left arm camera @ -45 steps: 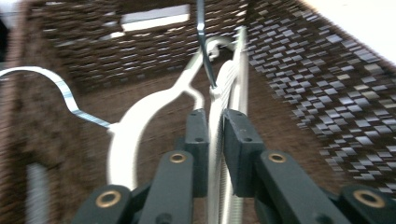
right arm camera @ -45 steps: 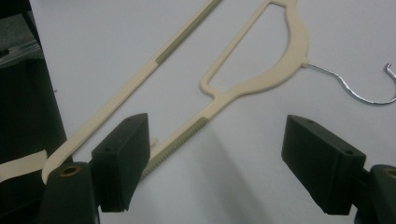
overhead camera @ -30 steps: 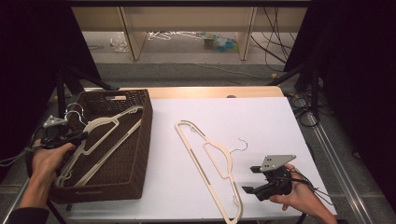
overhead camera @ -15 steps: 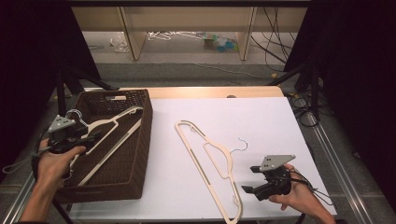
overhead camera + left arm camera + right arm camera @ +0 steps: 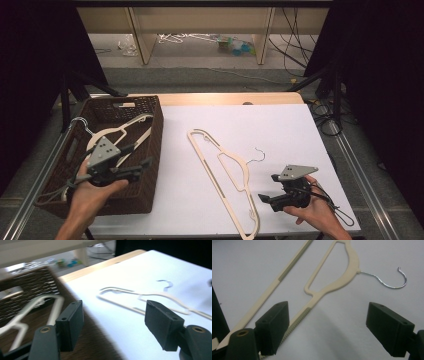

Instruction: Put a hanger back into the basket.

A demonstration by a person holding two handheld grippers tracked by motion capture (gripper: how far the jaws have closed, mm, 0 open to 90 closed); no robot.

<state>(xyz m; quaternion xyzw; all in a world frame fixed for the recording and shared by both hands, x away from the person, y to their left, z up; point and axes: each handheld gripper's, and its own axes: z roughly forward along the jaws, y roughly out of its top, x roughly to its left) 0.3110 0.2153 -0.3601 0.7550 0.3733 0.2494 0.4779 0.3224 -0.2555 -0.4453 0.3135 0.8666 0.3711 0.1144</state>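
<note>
Hangers going into basket, one left on table.

High view: left gripper (image 5: 142,167) at lower left over the woven brown basket (image 5: 150,107), jaws just opened, nothing between them; cream hanger in basket (image 5: 125,125). Second hanger (image 5: 220,172) lies flat at centre, long axis upper left to lower right, just left of the right gripper (image 5: 266,201), which is nearer. Left gripper view: jaws apart, empty, basket at left. Right gripper view: jaws wide, empty; smooth plastic hanger (image 5: 347,267) at upper centre, wire hook (image 5: 392,281) at upper right.
</note>
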